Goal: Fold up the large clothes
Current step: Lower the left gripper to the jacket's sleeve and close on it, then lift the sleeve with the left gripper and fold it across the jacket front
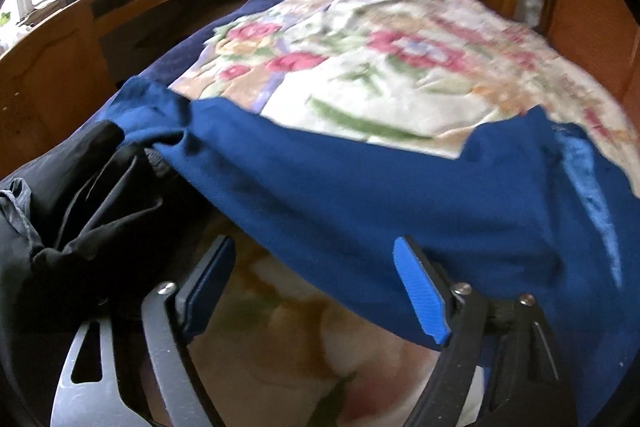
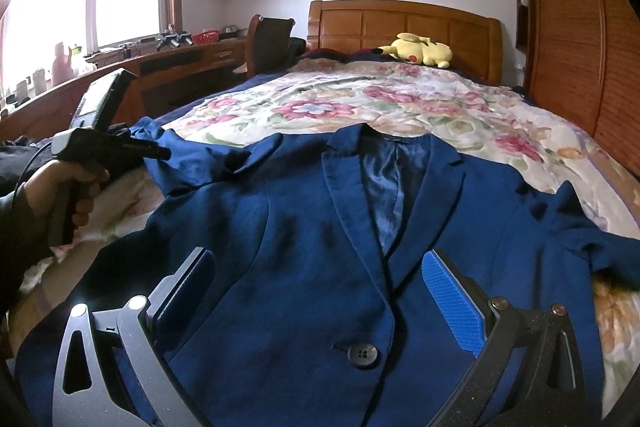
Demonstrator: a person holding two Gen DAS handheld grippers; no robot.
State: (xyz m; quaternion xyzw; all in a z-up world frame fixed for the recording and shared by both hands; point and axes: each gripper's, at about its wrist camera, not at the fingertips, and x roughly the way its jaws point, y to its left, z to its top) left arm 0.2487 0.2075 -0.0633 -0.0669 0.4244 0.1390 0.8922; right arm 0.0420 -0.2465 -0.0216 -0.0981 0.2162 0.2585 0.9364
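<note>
A dark blue blazer (image 2: 304, 227) lies front up on the flowered bedspread (image 2: 400, 99), collar toward the headboard, one black button (image 2: 362, 353) fastened, sleeves spread to both sides. My right gripper (image 2: 320, 267) is open and empty, hovering just above the blazer's lower front. My left gripper (image 1: 316, 263) is open and empty at the blazer's left side, near its sleeve (image 1: 360, 195). In the right wrist view the left gripper (image 2: 156, 151) points at the left shoulder, held by a hand.
A pile of black clothing (image 1: 60, 219) lies at the bed's near left. A yellow plush toy (image 2: 420, 51) rests by the wooden headboard (image 2: 400, 23). A desk (image 2: 168, 59) and chair stand left of the bed, a wardrobe (image 2: 580, 47) on the right.
</note>
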